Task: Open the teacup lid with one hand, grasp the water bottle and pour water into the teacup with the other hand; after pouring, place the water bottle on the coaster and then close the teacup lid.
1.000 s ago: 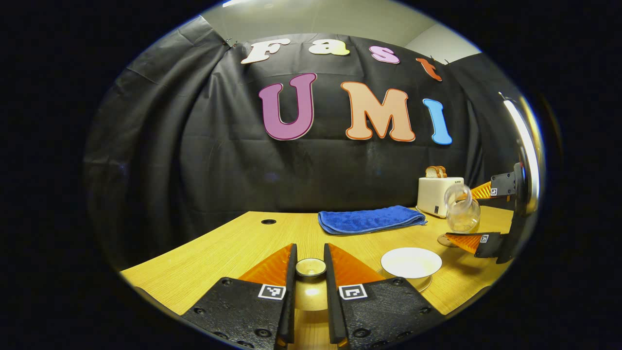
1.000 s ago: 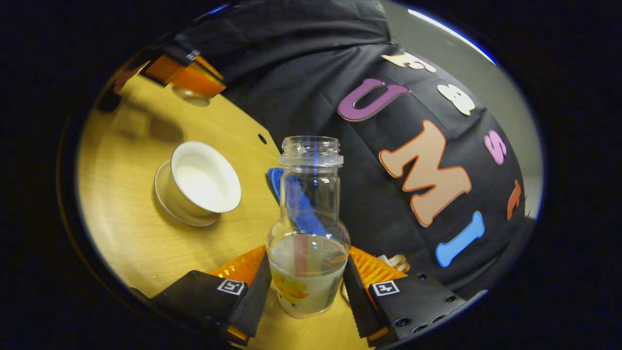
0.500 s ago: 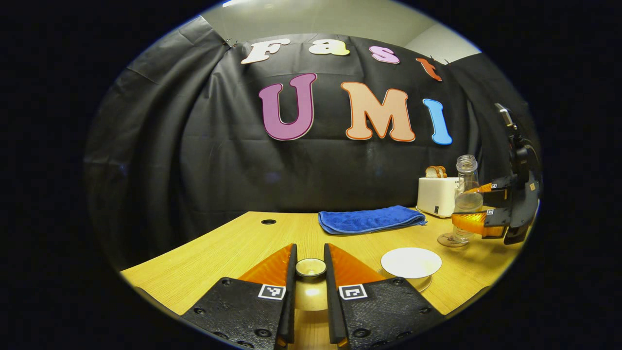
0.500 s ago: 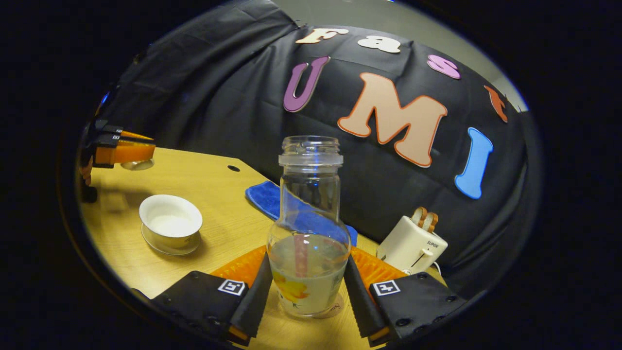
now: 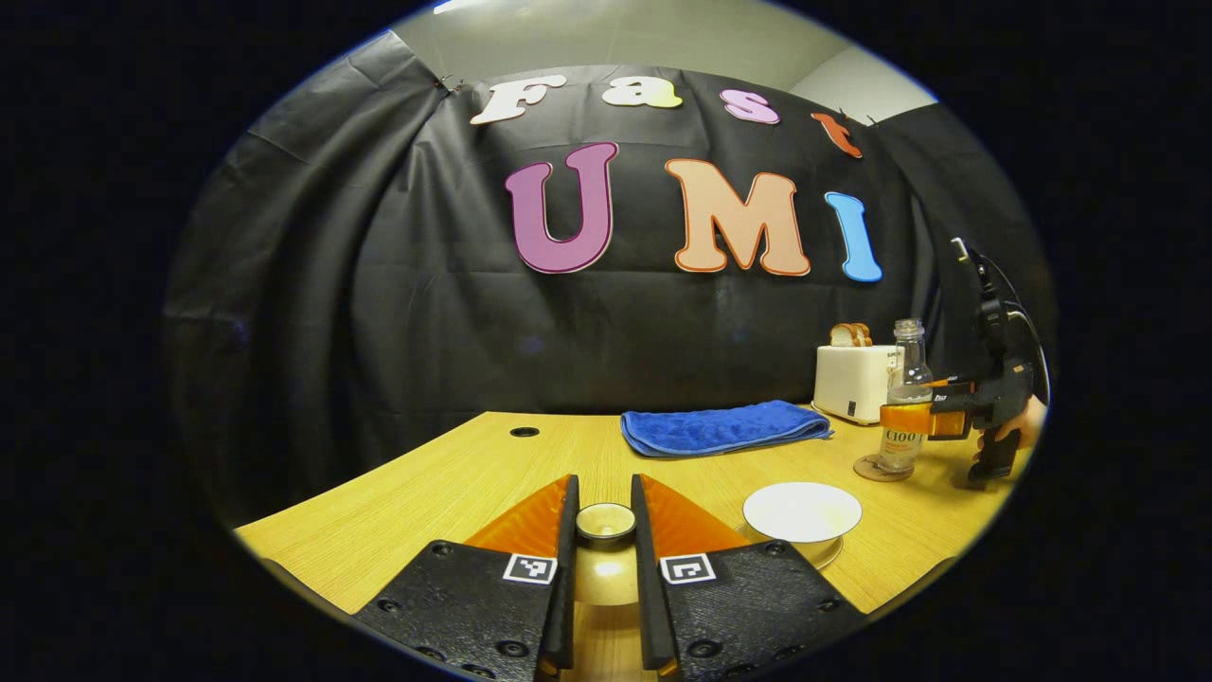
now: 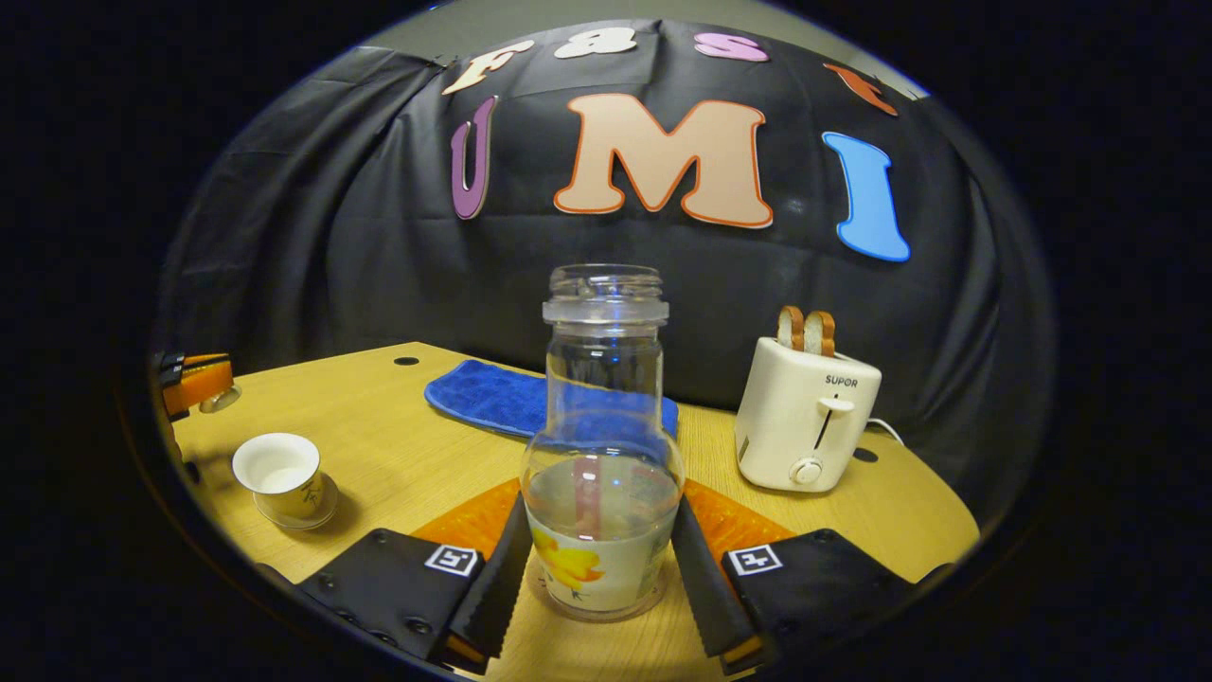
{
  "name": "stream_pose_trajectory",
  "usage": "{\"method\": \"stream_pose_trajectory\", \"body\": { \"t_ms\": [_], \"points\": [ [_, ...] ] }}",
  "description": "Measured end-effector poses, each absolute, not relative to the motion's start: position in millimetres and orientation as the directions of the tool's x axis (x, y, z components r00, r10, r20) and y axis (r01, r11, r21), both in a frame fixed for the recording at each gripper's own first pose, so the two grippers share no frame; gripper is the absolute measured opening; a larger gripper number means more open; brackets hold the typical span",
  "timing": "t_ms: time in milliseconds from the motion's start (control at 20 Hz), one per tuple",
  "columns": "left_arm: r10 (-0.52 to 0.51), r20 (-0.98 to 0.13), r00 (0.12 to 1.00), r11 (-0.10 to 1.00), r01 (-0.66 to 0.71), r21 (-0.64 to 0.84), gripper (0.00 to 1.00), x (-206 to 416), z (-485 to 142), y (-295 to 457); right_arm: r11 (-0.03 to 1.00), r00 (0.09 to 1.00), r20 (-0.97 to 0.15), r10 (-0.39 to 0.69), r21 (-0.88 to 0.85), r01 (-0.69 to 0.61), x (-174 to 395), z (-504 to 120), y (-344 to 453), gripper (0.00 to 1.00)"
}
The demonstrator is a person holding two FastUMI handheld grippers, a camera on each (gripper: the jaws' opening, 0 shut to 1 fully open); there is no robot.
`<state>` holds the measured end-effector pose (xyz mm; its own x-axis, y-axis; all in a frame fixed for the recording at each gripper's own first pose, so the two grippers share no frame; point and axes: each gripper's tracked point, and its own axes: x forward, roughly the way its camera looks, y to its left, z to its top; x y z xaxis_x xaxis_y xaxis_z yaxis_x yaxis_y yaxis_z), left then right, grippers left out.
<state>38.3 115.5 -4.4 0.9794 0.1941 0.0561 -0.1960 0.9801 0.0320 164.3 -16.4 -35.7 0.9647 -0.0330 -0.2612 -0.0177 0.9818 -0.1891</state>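
Wooden table (image 6: 379, 417) carries the open teacup (image 6: 279, 474) at the near left. Our right gripper (image 6: 598, 568) pinches the upright bottle (image 6: 603, 455), which seems to stand on the coaster (image 5: 881, 468); opening askew could tip it. Our left gripper (image 5: 604, 530) pinches the lid (image 5: 606, 521); it may slip while closing.

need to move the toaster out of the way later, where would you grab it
Grip the toaster across its two broad flat sides, low on the body, coming from above or from the front. It stands upright with bread in the slots, and its lever and knob sit on the narrow end, so keep the jaws off that end.
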Motion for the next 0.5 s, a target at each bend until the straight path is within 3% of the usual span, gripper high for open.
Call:
{"method": "stream_pose_trajectory", "body": {
  "t_ms": [150, 500],
  "points": [
    [0.195, 0.056, 0.979, 0.980, -0.197, 0.032, 0.25, 38.1, -4.9, 115.8, 0.987, 0.964, -0.263, -0.035, -0.158, -0.007, 165.0, -37.3, -19.3, 0.78],
    [0.198, 0.056, 0.979, 0.979, -0.200, 0.031, 0.25, 38.6, -4.7, 115.8, 0.981, 0.967, -0.251, -0.036, -0.194, -0.014, 168.1, -41.9, -17.8, 0.83]
  ]
}}
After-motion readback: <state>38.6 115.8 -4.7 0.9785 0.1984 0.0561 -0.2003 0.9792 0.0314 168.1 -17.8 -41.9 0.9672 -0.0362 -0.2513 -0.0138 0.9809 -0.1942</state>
